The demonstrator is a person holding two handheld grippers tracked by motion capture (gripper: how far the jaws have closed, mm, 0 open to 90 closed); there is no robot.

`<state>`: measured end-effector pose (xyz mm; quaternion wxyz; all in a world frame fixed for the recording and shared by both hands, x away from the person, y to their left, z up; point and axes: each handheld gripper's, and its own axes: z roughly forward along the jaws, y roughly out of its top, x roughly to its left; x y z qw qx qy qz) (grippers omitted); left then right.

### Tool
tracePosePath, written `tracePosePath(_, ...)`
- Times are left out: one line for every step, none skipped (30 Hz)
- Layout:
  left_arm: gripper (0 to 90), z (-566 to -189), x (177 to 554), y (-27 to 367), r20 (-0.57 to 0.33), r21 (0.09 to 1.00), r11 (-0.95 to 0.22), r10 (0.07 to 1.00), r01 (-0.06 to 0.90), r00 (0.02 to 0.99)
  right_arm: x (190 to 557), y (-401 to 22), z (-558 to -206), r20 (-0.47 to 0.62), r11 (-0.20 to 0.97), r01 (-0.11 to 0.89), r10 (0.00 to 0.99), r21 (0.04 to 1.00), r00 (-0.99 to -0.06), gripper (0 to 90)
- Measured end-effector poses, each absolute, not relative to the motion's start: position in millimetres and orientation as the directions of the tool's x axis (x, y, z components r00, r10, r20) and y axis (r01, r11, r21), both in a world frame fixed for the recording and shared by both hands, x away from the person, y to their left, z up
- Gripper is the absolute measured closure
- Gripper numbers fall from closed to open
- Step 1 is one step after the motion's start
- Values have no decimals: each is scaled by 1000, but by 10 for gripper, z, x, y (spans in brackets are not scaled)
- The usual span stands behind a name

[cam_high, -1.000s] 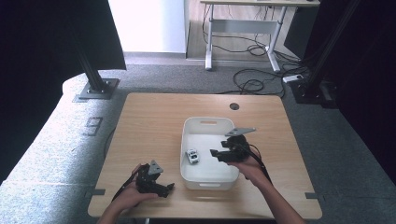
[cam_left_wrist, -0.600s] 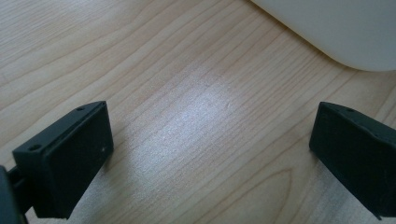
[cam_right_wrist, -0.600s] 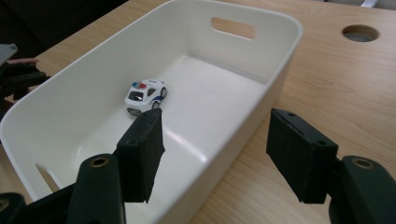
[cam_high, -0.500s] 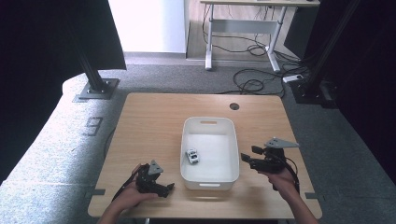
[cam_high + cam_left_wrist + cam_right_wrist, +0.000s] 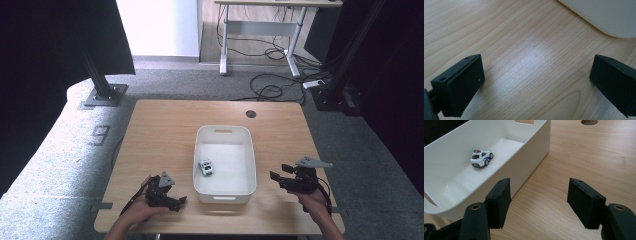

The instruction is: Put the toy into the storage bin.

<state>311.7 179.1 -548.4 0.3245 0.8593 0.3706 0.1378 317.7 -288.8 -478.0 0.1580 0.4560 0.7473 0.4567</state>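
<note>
The toy police car [image 5: 205,167] lay inside the white bin [image 5: 224,131], close to the wall at 9 o'clock and a little toward the person's end. It stood on its wheels and touched nothing except the floor of the bin. In the right gripper view, the car [image 5: 481,158] sat well apart from the jaws, with the bin's wall [image 5: 530,162] between them.

The right claw [image 5: 280,173] was on the table [image 5: 160,125] at 3 o'clock of the bin, outside it. Its jaws had just been opening and stood spread, with nothing between them, only bare wood. The left claw [image 5: 180,201] rested on the table at about 7 o'clock of the bin, just beside its corner. Its jaws were also spread and held nothing.

Judging from this, the step in hand was the retreat of the right hand after the car was placed, and the work looked nearly finished. To do it well, the person should keep the right claw clear of the bin's wall, because a push there could slide the light bin and make the car roll. The jaws should stay apart until the hand is parked, and the trailing cable should not drag over the rim. The left claw was better kept quiet where it lay, since it was near the bin's corner.
</note>
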Motion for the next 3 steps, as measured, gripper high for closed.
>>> tracePosePath(0,-5485,3116,1791,-4,660,-515,726,547,687,3177,-2893,-4787,180,165,538,828,827,-531,348)
tracePosePath(0,-5485,3116,1791,-4,660,-514,726,547,687,3178,-2904,-4794,181,164,538,829,827,-530,348)
tracePosePath(0,-5485,3116,1791,-4,660,-515,726,547,687,3179,-2918,-4801,180,165,540,830,826,-528,347)
